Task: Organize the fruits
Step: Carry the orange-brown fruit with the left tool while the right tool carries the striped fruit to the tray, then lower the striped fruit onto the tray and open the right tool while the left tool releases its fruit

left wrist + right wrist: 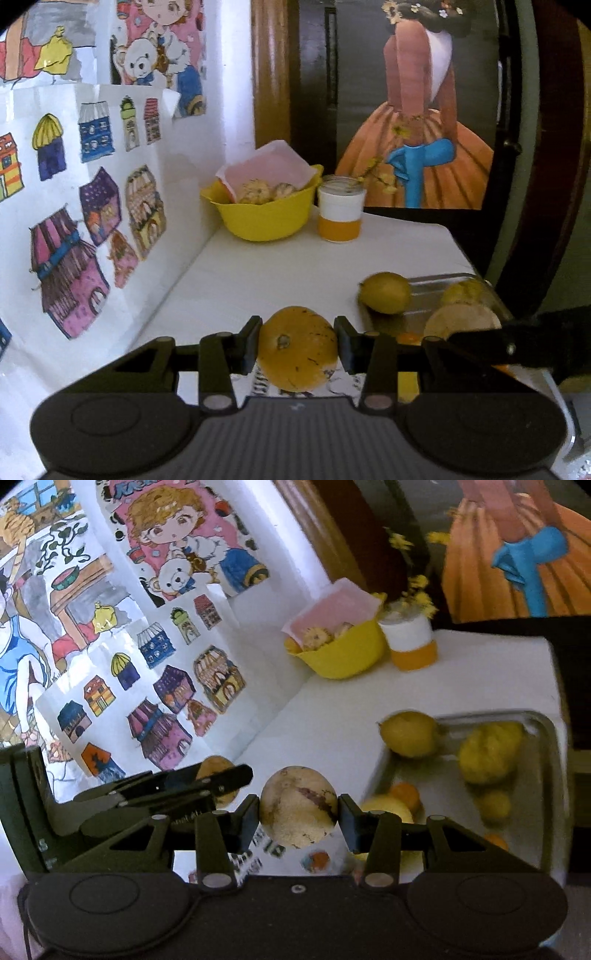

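Gripping one fruit apiece, two sets of hand-held tongs hang above a white-covered bench (258,273) during a fruit-sorting job. The left tongs (298,345) are closed on a round orange fruit with dark flecks (297,349), pinched at its widest part. The right tongs (298,818) clamp a pale, tan round fruit with a reddish-brown blemish (298,806) the same way, across its middle.

Both fruits look firm and fairly light, with smooth rounded skins that could roll or squirt out of a flat-jawed pinch if the squeeze falls off-centre; a hold across the equator, as shown, appears the safest. The blemished fruit may be softer at its mark, so a gentle squeeze seems wise.

A shallow metal tray (554,760) sits at the bench's right edge, holding several yellow and orange fruits; a yellow lemon-shaped fruit (408,734) rests against its far-left rim. At the far end, against the wall corner, stand a yellow plastic bowl (264,218), lined with pink paper and holding more fruit, and just beside it a white-and-orange cylindrical jar (340,212).

Open bench lies between the tray and the bowl, giving clear room to travel. The illustrated paper wall (92,192) hems in the left side, while the tray's raised rim and the bench's right-hand drop call for care on lowering.
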